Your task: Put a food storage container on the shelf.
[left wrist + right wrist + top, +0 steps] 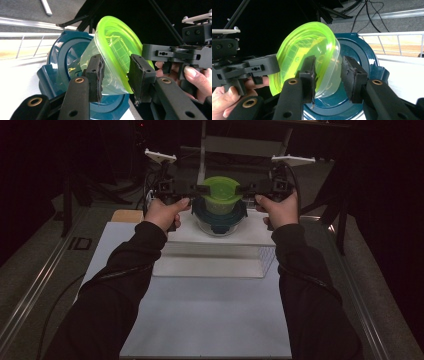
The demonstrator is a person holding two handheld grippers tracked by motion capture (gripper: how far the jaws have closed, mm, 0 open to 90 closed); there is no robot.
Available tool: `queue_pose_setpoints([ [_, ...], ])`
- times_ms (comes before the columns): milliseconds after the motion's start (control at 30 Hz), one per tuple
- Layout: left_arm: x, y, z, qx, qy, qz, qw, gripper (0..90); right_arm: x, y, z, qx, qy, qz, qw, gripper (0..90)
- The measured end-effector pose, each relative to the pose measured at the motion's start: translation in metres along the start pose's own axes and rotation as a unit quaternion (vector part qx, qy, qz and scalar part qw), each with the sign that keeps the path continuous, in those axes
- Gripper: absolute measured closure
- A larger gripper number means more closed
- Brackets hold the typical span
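Two tools, left tool (200, 190) and right tool (248, 190), flank the green-lidded container (221, 195), jaws apart.

The high view looked forward and down from above the person's side, taking in the whole white table (210, 320) from well back. Each gripper view rode low and close, facing inward across the table along its own jaws. All three shared the green-lidded tub (221, 194) (117, 52) (307, 55) on the blue-lidded bowl (220, 217) (62, 60) (359, 52).

White table (210, 320) with a clear raised stand (215, 255) on it.
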State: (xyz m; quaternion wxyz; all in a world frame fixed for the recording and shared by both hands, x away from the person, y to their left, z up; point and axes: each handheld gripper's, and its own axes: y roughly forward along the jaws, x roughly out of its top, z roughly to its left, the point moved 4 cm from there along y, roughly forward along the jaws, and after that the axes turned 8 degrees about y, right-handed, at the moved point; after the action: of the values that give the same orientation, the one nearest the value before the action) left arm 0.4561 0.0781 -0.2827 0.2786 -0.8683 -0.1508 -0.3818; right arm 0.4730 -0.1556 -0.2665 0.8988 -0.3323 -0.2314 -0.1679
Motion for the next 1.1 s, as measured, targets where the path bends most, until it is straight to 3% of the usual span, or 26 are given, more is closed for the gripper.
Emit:
queue_pose_setpoints([
  [367, 0.003, -0.005, 0.0, 0.007, 0.004, -0.015, 0.9999, 47.2, 0.001, 0.0, 0.008, 0.004, -0.028, -0.009, 0.9996, 44.0],
  [500, 0.005, -0.013, -0.006, -0.003, 0.023, -0.034, 0.9991, 41.0, 0.0, -0.003, 0.01, -0.001, -0.043, -0.013, 0.999, 36.9],
  [567, 0.004, -0.02, -0.011, -0.029, 0.048, -0.051, 0.9972, 35.7, 0.0, -0.005, 0.011, 0.0, -0.048, -0.016, 0.9987, 33.8],
  [633, 0.003, -0.025, -0.015, -0.033, 0.06, -0.057, 0.996, 33.1, -0.002, -0.008, 0.013, 0.001, -0.056, -0.02, 0.9983, 31.0],
  [667, 0.002, -0.028, -0.018, -0.047, 0.068, -0.061, 0.9947, 33.1, -0.003, -0.009, 0.013, 0.001, -0.057, -0.021, 0.9981, 29.7],
  [767, -0.003, -0.033, -0.024, -0.06, 0.096, -0.067, 0.9913, 25.2, -0.007, -0.013, 0.015, 0.012, -0.069, -0.019, 0.9974, 23.5],
  [833, -0.007, -0.034, -0.026, -0.06, 0.104, -0.065, 0.9906, 13.7, -0.01, -0.016, 0.016, 0.023, -0.077, -0.019, 0.9966, 19.5],
  [900, -0.011, -0.035, -0.027, -0.063, 0.112, -0.07, 0.9892, 4.2, -0.013, -0.018, 0.015, 0.019, -0.083, -0.021, 0.9962, 19.7],
  [933, -0.014, -0.036, -0.027, -0.053, 0.122, -0.074, 0.9883, 0.0, -0.014, -0.018, 0.014, 0.021, -0.084, -0.022, 0.996, 19.5],
  [1000, -0.019, -0.037, -0.027, -0.039, 0.14, -0.078, 0.9863, 0.0, -0.018, -0.019, 0.015, 0.017, -0.092, -0.023, 0.9954, 19.5],
  [1067, -0.027, -0.04, -0.029, -0.041, 0.155, -0.083, 0.9836, 0.0, -0.024, -0.02, 0.015, 0.015, -0.101, -0.023, 0.9945, 19.3],
  [1100, -0.027, -0.04, -0.029, -0.041, 0.155, -0.083, 0.9836, 0.0, -0.024, -0.02, 0.015, 0.015, -0.101, -0.023, 0.9945, 19.3],
])
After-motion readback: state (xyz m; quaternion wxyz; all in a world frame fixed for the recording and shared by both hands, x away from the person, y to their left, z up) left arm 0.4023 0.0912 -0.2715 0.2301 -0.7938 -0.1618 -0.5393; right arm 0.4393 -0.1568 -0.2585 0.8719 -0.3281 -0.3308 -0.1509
